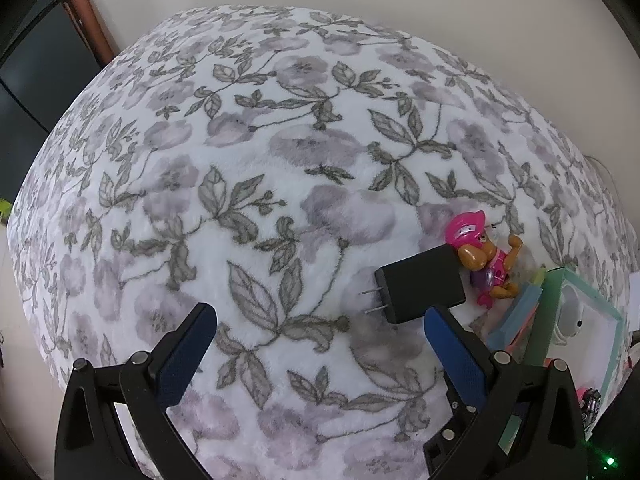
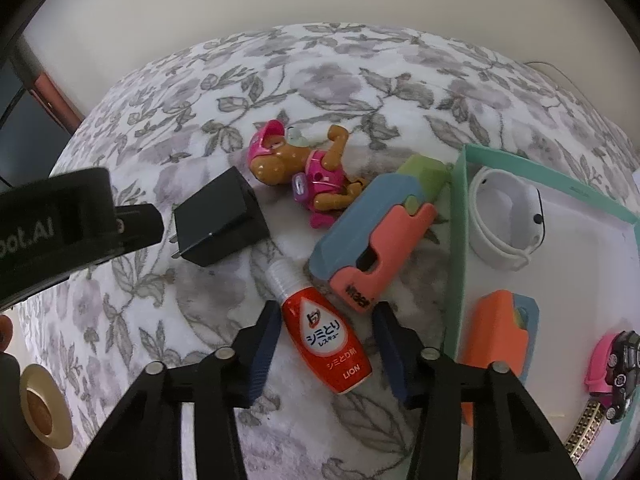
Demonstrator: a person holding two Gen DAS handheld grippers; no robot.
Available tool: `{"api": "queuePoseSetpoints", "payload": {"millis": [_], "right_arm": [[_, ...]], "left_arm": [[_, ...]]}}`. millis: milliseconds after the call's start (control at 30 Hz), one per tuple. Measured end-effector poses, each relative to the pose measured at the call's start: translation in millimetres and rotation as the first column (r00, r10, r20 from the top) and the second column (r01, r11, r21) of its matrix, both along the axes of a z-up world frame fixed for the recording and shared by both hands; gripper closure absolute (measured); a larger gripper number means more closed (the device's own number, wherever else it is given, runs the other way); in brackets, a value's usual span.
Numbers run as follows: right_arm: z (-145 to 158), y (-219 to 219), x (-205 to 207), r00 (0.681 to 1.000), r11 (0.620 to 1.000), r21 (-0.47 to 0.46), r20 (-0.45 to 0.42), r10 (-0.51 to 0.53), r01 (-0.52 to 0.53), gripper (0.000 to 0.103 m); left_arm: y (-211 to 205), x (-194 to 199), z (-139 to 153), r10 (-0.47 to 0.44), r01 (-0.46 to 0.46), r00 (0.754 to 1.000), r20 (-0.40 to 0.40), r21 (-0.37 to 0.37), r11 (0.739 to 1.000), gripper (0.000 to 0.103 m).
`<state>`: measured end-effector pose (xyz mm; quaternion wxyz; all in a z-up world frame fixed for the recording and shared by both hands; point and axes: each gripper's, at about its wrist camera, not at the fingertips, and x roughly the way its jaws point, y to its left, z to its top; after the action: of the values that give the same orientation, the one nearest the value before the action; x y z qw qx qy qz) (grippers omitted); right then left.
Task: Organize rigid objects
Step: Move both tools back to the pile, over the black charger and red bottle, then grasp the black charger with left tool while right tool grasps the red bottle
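**Right tool closing around a red bottle beside the sorting box**

The right tool [image 2: 326, 344] straddles the red bottle [image 2: 326, 340], which lies on the floral blanket [image 2: 200, 92] just left of the teal-rimmed box [image 2: 460, 216]; its jaws are partly drawn in, yet a gap shows on both sides of the bottle, so nothing is pinched. The left tool [image 1: 320, 332] hangs spread and empty over the blanket, near the black charger [image 1: 420, 288].

Risks, as judged: the bottle lies at a slant between the jaws, so closing pads may twist or squirt the smooth, rounded body sideways; the soft blanket may let it sink or roll. The multicoloured block [image 2: 376, 236] touches or nearly touches the far right jaw and could be nudged.

Counts: one bottle, one charger, one toy dog [image 2: 304, 172] and one block outside the box; inside, one white band [image 2: 504, 220], one orange block [image 2: 496, 336], one pink toy car [image 2: 612, 368] and one striped piece, partly hidden.
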<state>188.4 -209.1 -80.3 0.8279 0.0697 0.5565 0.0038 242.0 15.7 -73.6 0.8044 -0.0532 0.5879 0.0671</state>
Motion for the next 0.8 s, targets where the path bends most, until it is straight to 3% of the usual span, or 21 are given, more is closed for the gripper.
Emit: {"api": "queuePoseSetpoints", "payload": {"millis": [433,800], "right_arm": [[3,-21,-6,0.999,0.995,0.093,-0.036,-0.037,0.04,0.07],[3,-21,-7,0.999,0.996,0.089,-0.035,-0.012,0.015,0.07]], "left_arm": [[-19,9,-10,-0.04,0.044,0.998,0.045,-0.084,0.996,0.0],[-31,18,-21,-0.038,0.048,0.996,0.082,-0.114,0.992,0.0]]}}
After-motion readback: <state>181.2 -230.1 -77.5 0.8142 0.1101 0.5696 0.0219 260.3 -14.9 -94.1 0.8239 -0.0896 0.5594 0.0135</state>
